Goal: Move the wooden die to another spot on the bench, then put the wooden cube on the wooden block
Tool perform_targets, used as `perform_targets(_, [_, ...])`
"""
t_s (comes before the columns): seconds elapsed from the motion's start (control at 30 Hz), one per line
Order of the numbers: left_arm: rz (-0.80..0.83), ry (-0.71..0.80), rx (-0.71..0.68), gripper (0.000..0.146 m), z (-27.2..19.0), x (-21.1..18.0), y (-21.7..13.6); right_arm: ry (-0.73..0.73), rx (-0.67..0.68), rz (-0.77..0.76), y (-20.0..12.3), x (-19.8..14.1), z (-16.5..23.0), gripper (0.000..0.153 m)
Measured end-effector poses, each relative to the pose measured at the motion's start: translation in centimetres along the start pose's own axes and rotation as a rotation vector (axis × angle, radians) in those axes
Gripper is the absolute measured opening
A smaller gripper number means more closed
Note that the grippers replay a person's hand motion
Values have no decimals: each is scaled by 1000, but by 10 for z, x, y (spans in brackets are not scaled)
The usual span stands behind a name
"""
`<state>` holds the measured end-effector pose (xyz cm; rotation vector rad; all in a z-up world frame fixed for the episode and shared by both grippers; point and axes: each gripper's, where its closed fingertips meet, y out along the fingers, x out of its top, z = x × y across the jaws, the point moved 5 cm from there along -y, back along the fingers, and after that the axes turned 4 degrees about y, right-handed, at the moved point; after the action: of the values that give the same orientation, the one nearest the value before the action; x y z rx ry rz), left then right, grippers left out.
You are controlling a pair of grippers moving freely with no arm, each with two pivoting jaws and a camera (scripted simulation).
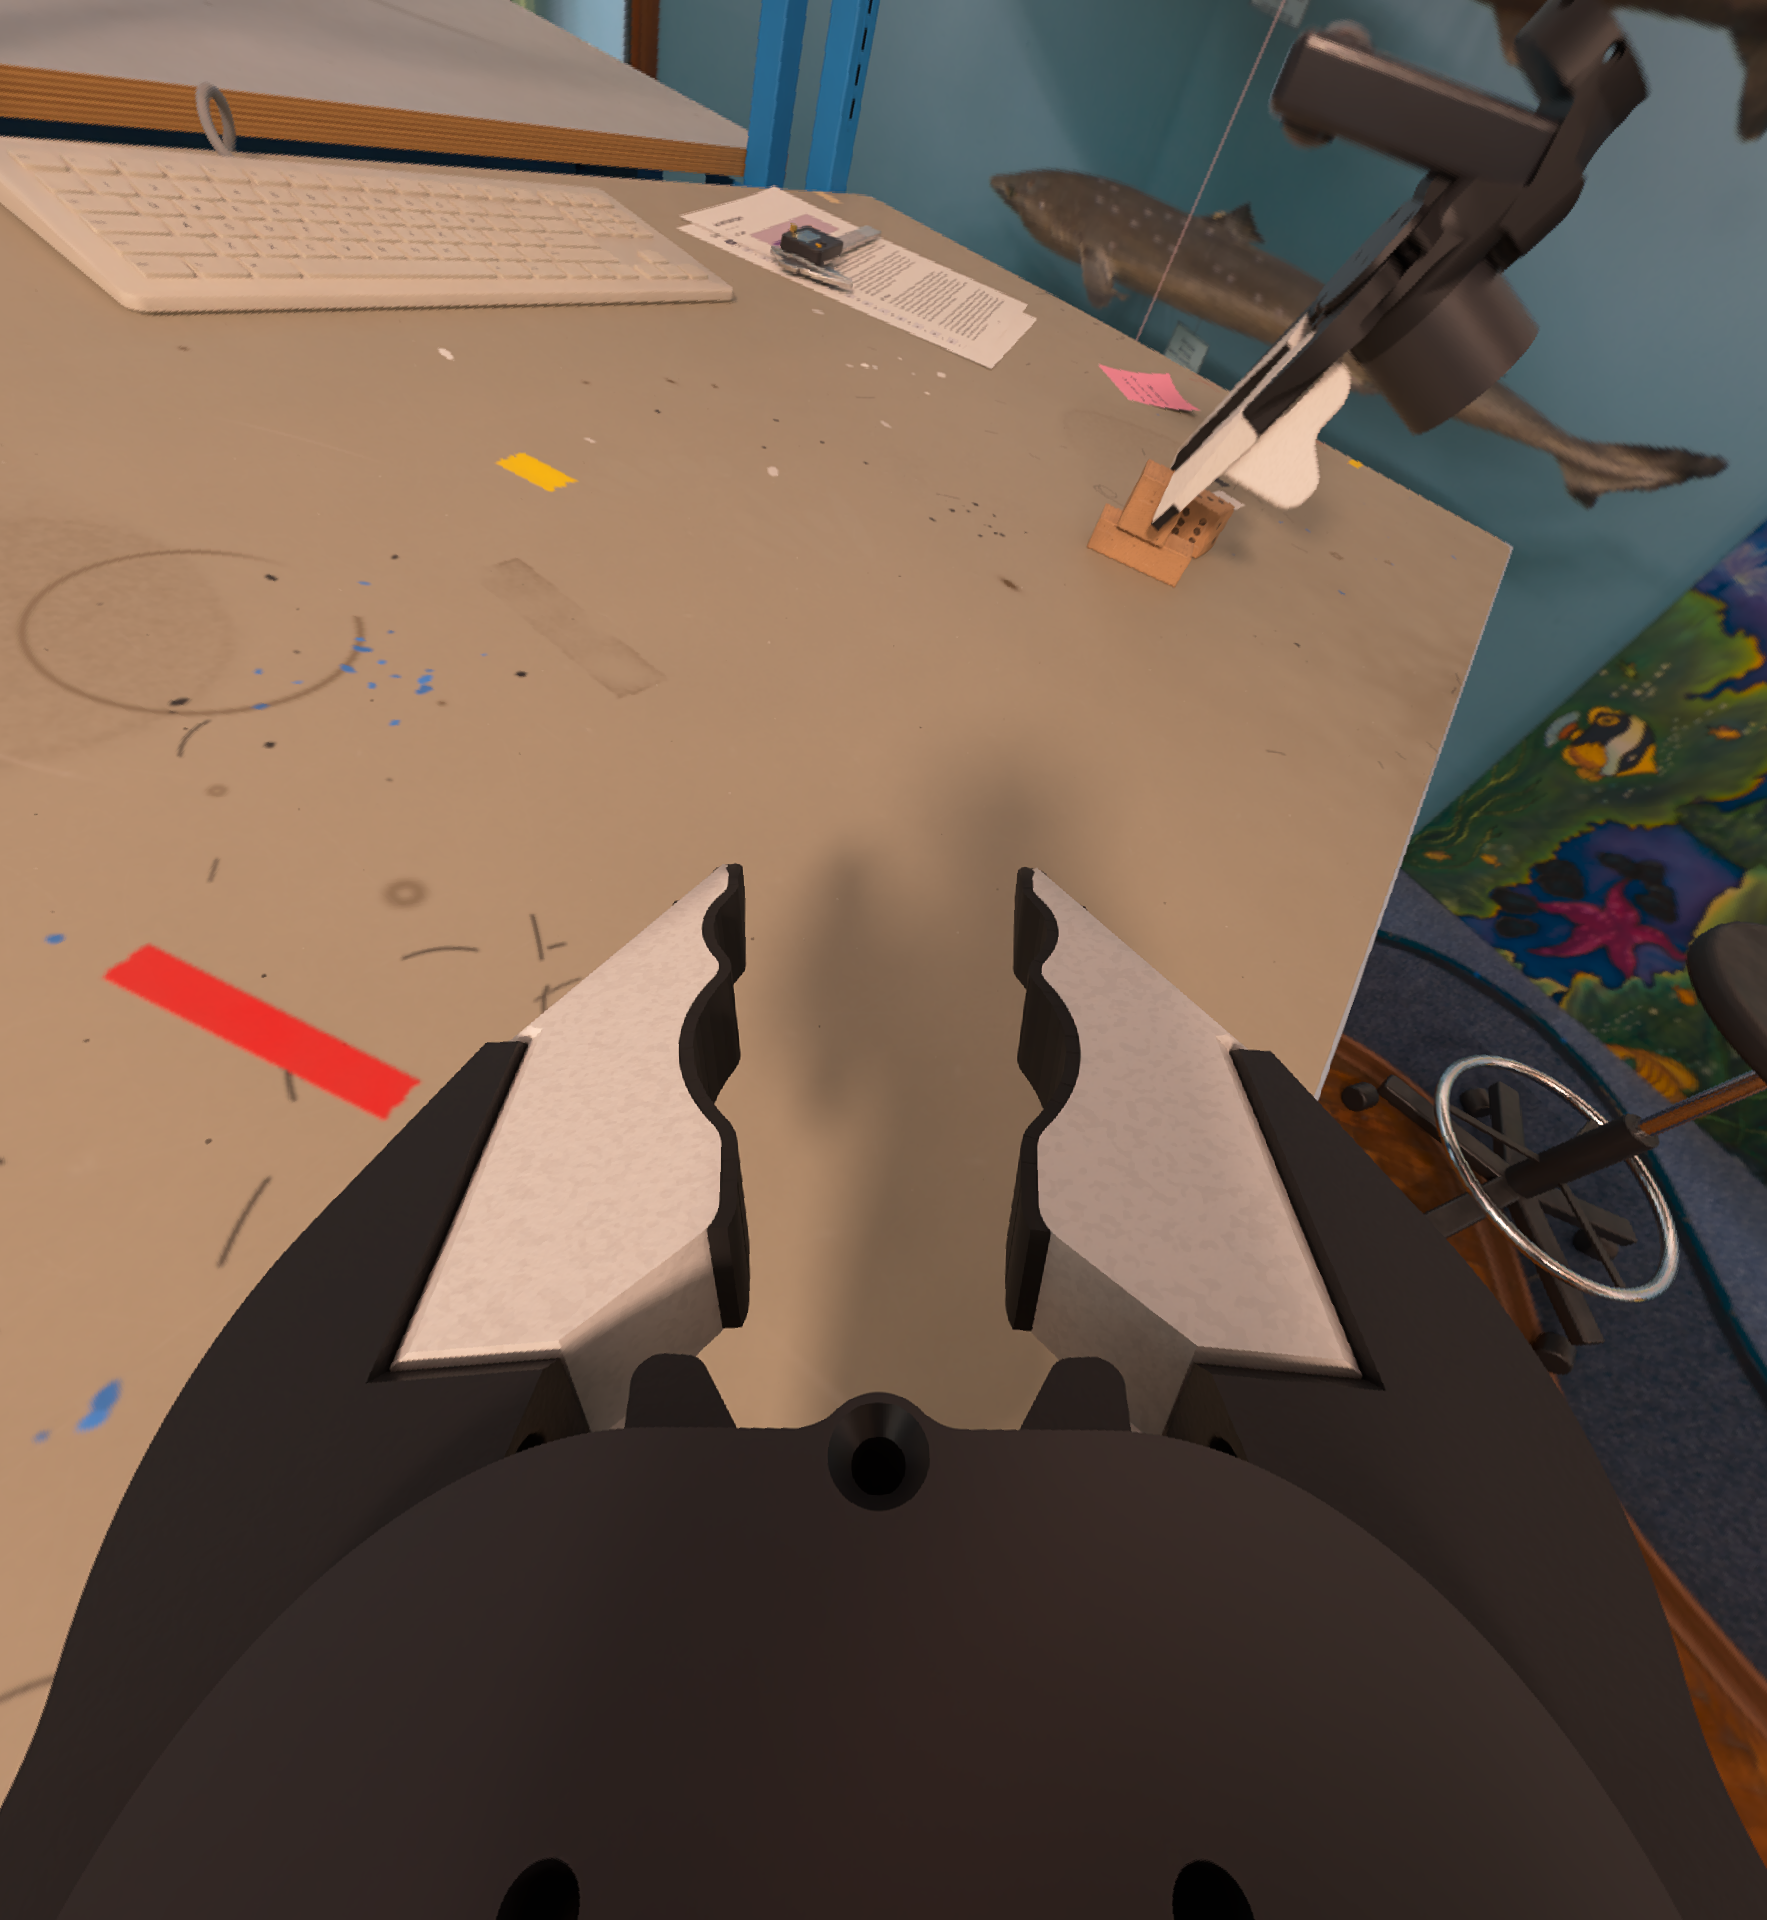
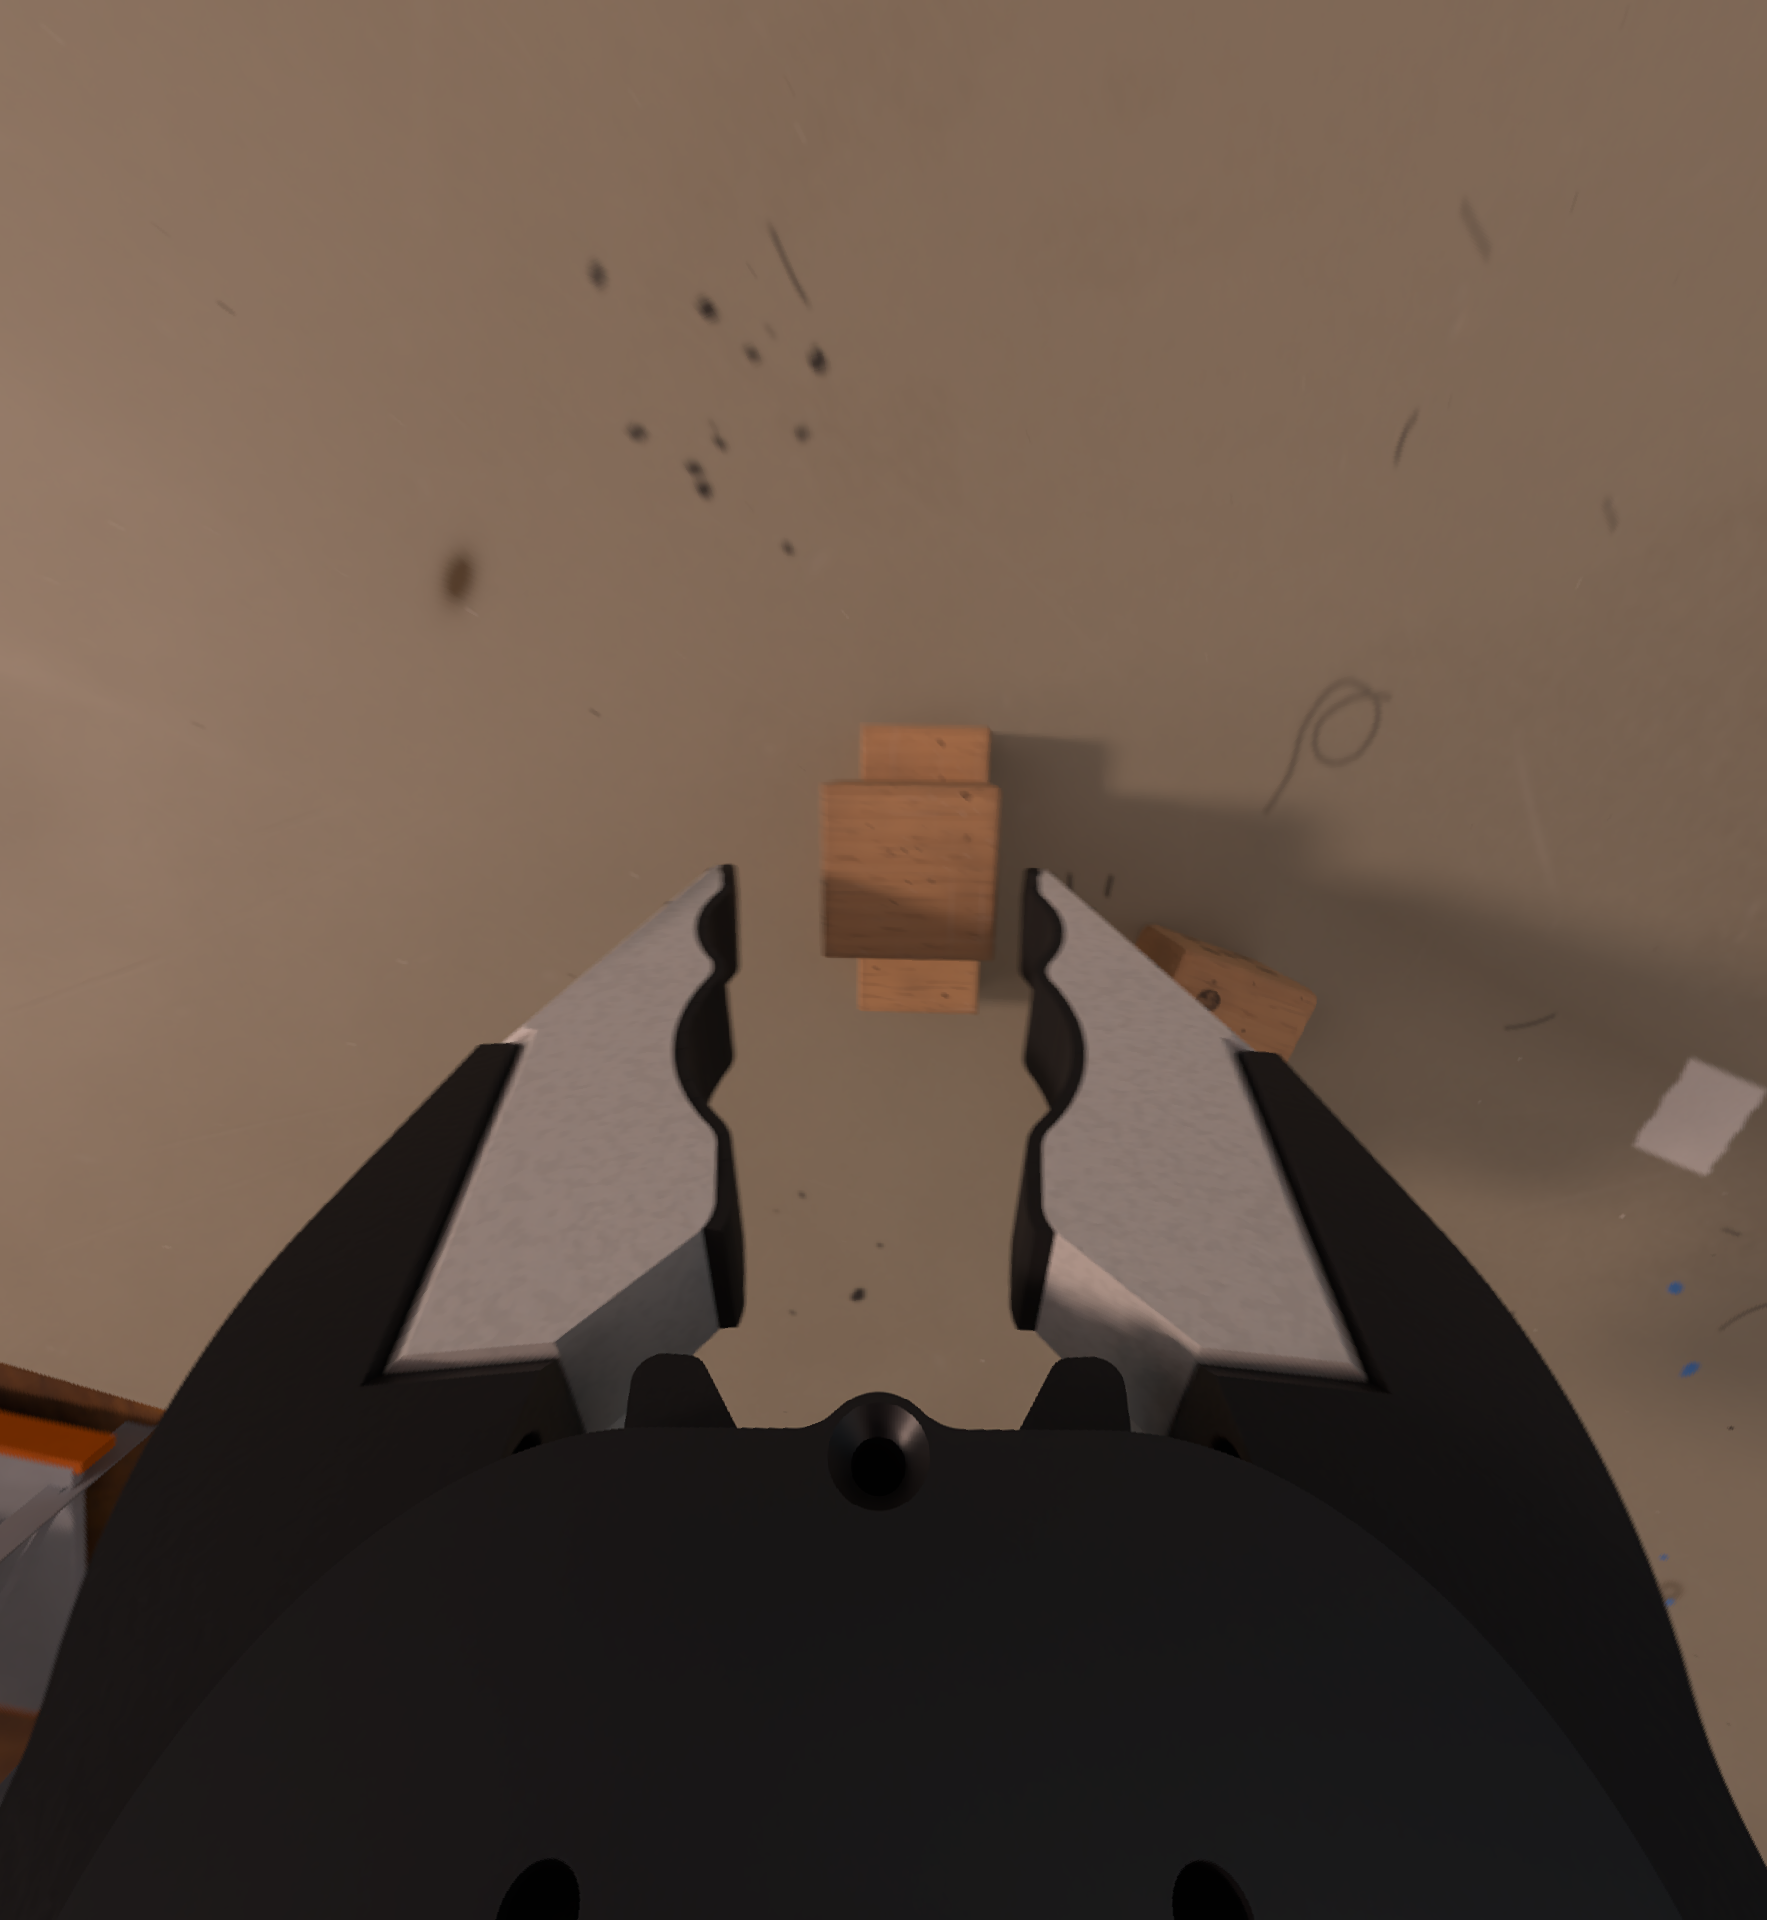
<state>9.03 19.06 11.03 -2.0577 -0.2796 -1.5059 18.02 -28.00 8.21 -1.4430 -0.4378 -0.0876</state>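
Right gripper (image 2: 879,883) hung jaws wide, holding nothing, straight above the wooden cube (image 2: 908,883), which we saw already resting on the wooden block (image 2: 923,750), long axis running away from us. Wooden die (image 2: 1234,989) lay just right of the block. Left gripper (image 1: 879,883), open and empty, sat well apart.

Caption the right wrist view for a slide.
Open right tongs above a small wooden cube resting on a flat wooden block, pip-marked wooden die beside them.
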Motion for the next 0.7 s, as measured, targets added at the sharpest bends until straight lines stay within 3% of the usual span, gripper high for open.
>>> perform_targets(0.07, [2,-1,2,52,1,-2,0,-28,-18,-54,-14,12,12,68])
perform_targets(0.23, [-28,-32,-7,52,5,0,-3,-255,-268,-225,-74,62,57,63])
perform_targets(0.33, [-46,-26,-3,52,5,4,-6,-436,-190,-284,-88,91,106,72])
perform_targets(0.5, [-51,-24,-6,53,4,3,-11,-800,109,-317,-48,133,196,87])
perform_targets(0.6, [-53,-28,-14,53,4,2,-14,-854,321,-286,-8,155,235,90])
perform_targets(0.7, [-49,-12,-22,53,2,-1,-19,-875,387,-261,27,176,256,86])
